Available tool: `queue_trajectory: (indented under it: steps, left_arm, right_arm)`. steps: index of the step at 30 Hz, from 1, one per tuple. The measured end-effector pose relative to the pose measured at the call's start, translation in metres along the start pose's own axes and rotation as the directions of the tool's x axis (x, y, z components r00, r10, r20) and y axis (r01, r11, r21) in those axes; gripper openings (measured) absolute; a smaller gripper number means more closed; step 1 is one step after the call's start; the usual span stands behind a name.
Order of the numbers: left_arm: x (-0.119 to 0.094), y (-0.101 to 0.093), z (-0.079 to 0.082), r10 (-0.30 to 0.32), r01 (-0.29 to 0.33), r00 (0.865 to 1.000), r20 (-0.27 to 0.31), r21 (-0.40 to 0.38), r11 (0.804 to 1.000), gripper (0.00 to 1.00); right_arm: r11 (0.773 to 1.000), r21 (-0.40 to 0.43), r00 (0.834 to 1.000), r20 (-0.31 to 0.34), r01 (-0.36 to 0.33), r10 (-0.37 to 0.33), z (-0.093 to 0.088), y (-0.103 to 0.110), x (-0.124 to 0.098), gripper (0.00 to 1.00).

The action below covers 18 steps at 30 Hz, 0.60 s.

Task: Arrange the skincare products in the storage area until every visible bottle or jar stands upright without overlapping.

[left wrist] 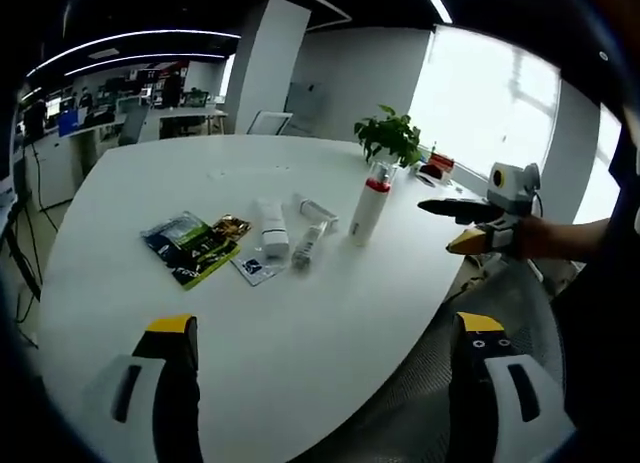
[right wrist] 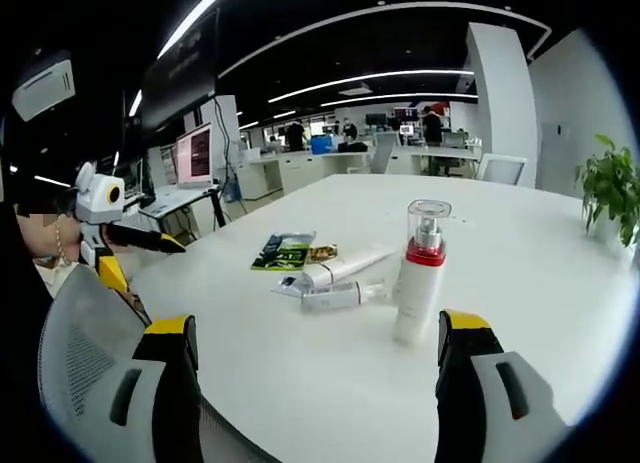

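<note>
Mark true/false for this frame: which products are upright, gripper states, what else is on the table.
1. The pump bottle with the red collar stands upright. True.
2. All the tubes stand upright. False: the white tubes lie flat on the table next to the bottle.
3. The left hand-held gripper is shut on the bottle. False: its jaws are wide apart, holding nothing, short of the products.
4. The right hand-held gripper is open. True; the bottle sits just ahead of it, not between the jaws.
5. Flat sachets lie beside the tubes. True.
6. The potted plant sits in the middle of the products. False: it stands apart, near the table's far edge by the window.
</note>
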<state>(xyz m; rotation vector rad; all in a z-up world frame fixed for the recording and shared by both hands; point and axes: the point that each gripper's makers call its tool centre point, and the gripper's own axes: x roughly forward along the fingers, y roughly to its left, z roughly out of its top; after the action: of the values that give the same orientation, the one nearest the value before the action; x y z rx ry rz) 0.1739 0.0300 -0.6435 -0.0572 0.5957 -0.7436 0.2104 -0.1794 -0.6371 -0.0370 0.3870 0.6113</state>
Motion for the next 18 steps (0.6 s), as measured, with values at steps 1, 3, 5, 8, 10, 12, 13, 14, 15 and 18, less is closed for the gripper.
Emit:
queue_trajectory:
  steps: [1, 3, 5, 8, 10, 12, 13, 14, 15, 18]
  left_arm:
    - [0.001, 0.000, 0.001, -0.001, 0.001, 1.000, -0.007, 0.000, 1.000, 0.99]
    - [0.003, -0.002, 0.001, -0.001, 0.002, 1.000, -0.019, 0.010, 1.000, 0.99]
    - [0.005, -0.001, 0.003, -0.003, 0.003, 1.000, -0.028, 0.014, 1.000, 0.99]
    - [0.007, 0.000, 0.008, -0.002, 0.002, 0.999, -0.035, 0.022, 1.000, 0.99]
    - [0.010, 0.000, 0.013, -0.004, 0.005, 0.999, -0.037, 0.024, 1.000, 0.98]
    - [0.014, 0.002, 0.016, -0.009, 0.010, 0.999, -0.046, 0.026, 1.000, 0.97]
    - [0.015, 0.002, 0.018, -0.009, 0.011, 0.999, -0.052, 0.029, 1.000, 0.96]
    - [0.017, 0.002, 0.021, -0.013, 0.015, 0.998, -0.058, 0.033, 0.999, 0.96]
    - [0.019, 0.002, 0.024, -0.015, 0.017, 0.998, -0.061, 0.035, 0.999, 0.96]
    - [0.028, 0.005, 0.032, -0.025, 0.027, 0.997, -0.070, 0.034, 0.999, 0.96]
  right_arm:
    - [1.000, -0.003, 1.000, -0.002, -0.001, 0.001, -0.001, 0.001, 0.000, 0.99]
    - [1.000, 0.001, 1.000, -0.008, -0.005, 0.005, -0.002, 0.001, 0.000, 0.99]
    - [1.000, 0.002, 1.000, -0.009, -0.002, 0.002, -0.003, 0.001, 0.001, 0.99]
    - [1.000, 0.017, 1.000, -0.005, 0.002, -0.002, -0.004, -0.001, 0.000, 0.99]
    - [1.000, 0.021, 1.000, -0.006, 0.004, -0.004, -0.004, -0.001, 0.000, 0.99]
    - [1.000, 0.018, 1.000, -0.006, 0.003, -0.003, -0.004, 0.000, -0.001, 0.99]
    - [1.000, 0.018, 1.000, -0.006, 0.002, -0.001, -0.004, 0.000, -0.001, 0.99]
    - [1.000, 0.017, 1.000, -0.008, 0.001, -0.001, -0.004, 0.001, -0.001, 0.99]
    - [1.000, 0.012, 1.000, -0.011, 0.002, -0.002, -0.004, 0.001, -0.001, 0.99]
    - [1.000, 0.010, 1.000, -0.014, 0.002, -0.002, -0.005, 0.000, 0.000, 0.99]
